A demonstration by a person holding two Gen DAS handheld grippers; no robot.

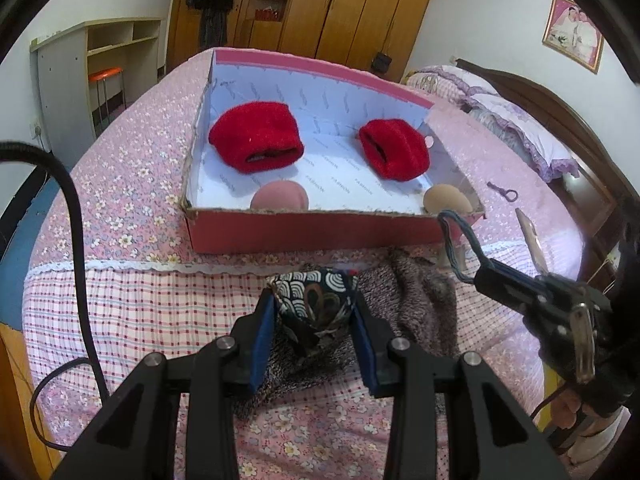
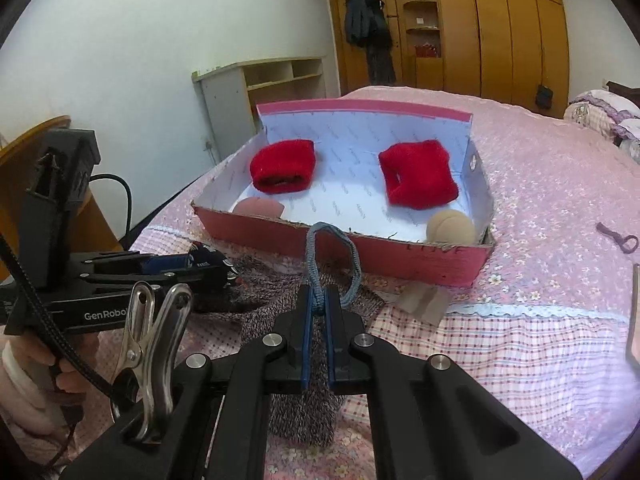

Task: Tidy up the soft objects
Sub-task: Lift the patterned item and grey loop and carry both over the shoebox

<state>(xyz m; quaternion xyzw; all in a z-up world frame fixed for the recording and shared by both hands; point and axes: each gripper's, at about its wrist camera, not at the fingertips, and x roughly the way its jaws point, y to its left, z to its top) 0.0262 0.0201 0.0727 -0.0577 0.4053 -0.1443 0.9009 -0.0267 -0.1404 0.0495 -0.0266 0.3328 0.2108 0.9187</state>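
Note:
A red cardboard box (image 1: 304, 232) (image 2: 360, 248) lies open on the bed. Inside are two red wristbands (image 1: 256, 136) (image 1: 394, 148), a pink ball (image 1: 280, 198) and a tan ball (image 1: 446, 199). My left gripper (image 1: 316, 308) is shut on a dark patterned beanbag (image 1: 316, 294), held above a grey knitted cloth (image 1: 416, 300) in front of the box. My right gripper (image 2: 318, 300) is shut on a blue braided cord loop (image 2: 334, 256), just before the box's near wall. The right gripper also shows at the right of the left wrist view (image 1: 484, 268).
The bed has a pink floral and checked cover (image 1: 120, 184). A small purple loop (image 2: 620, 240) and a flat tan object (image 1: 532, 240) lie right of the box. A cardboard scrap (image 2: 422, 300) lies by the box's corner. Pillows (image 1: 516, 120) are at far right.

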